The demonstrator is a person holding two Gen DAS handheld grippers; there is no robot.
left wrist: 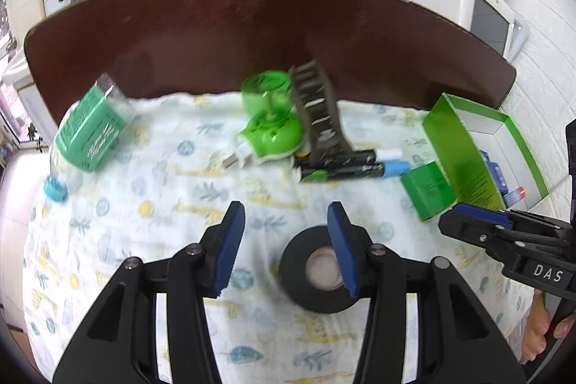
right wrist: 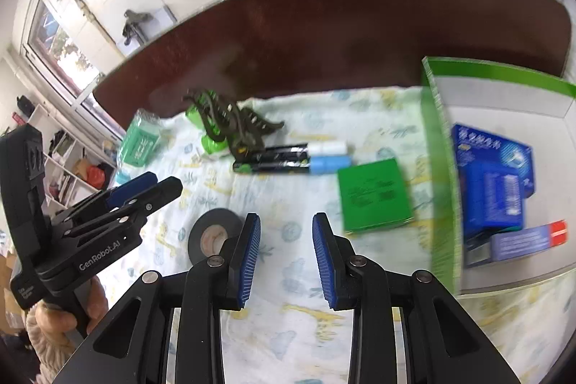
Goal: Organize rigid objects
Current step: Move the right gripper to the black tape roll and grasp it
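Rigid objects: scattered over a patterned cloth (left wrist: 151, 240) spread on a dark brown table (left wrist: 252, 31), with some already inside an open green box (right wrist: 441, 168) at the right.
Green box: stands open on the cloth's right side; holds a blue carton (right wrist: 493, 179) and a smaller blue and red pack (right wrist: 529, 240) (print too blurred to read).
Tape roll: a black roll of tape (left wrist: 298, 272) lies flat on the cloth, just under the left gripper's right-hand finger.
Small green carton: a flat green carton (right wrist: 374, 197) lies just beside the box's near wall, outside it.
Markers: two black markers (left wrist: 342, 164) with a white and a light blue cap lie side by side near the cloth's middle.
Far cluster: a bright green plug-in device (left wrist: 270, 128) and a dark slotted rack (left wrist: 320, 117) lean together behind the markers.
Left edge: a green-labelled clear bottle (left wrist: 90, 128) lies tilted, with a small teal cap (left wrist: 55, 189) near it.
Left gripper (left wrist: 286, 247): jaws partly apart, nothing between the pads.
Right gripper (right wrist: 286, 258): jaws at a narrow gap, empty, above bare cloth.
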